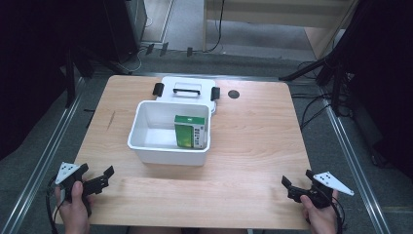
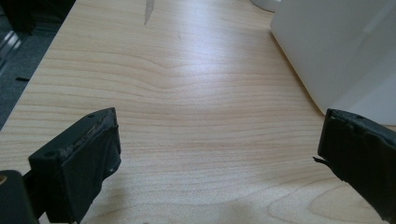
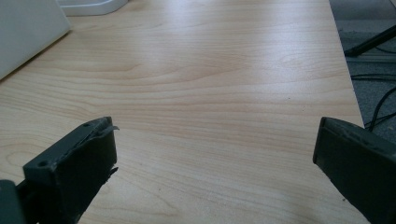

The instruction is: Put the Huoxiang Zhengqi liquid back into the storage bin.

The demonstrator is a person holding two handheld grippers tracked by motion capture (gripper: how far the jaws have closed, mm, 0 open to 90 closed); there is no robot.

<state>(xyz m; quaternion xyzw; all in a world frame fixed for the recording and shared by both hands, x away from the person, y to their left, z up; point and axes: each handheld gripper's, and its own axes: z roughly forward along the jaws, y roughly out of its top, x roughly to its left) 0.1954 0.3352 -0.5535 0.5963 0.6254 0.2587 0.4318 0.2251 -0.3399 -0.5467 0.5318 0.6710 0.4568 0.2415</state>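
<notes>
A white plastic bin (image 1: 146,146) stands in the middle of the wooden table (image 1: 253,161). A green and white carton (image 1: 190,131) stands inside it, against the right wall. Behind the bin lies its white lid (image 1: 187,90) with a handle and black latches. My left gripper (image 1: 96,170) rests open at the table's front left corner; in its own view the gripper (image 2: 219,154) faces bare wood, with the bin's wall (image 2: 336,46) at upper right. Open too, my right gripper (image 1: 297,178) sits at the front right corner, and its own view shows the gripper (image 3: 215,154) with nothing between the jaws.
A dark round hole (image 1: 234,94) marks the table near the back right. Metal rails run along both sides of the table, with cables (image 1: 311,109) and stand legs on the floor to the right. Bare wood stretches in front of the bin.
</notes>
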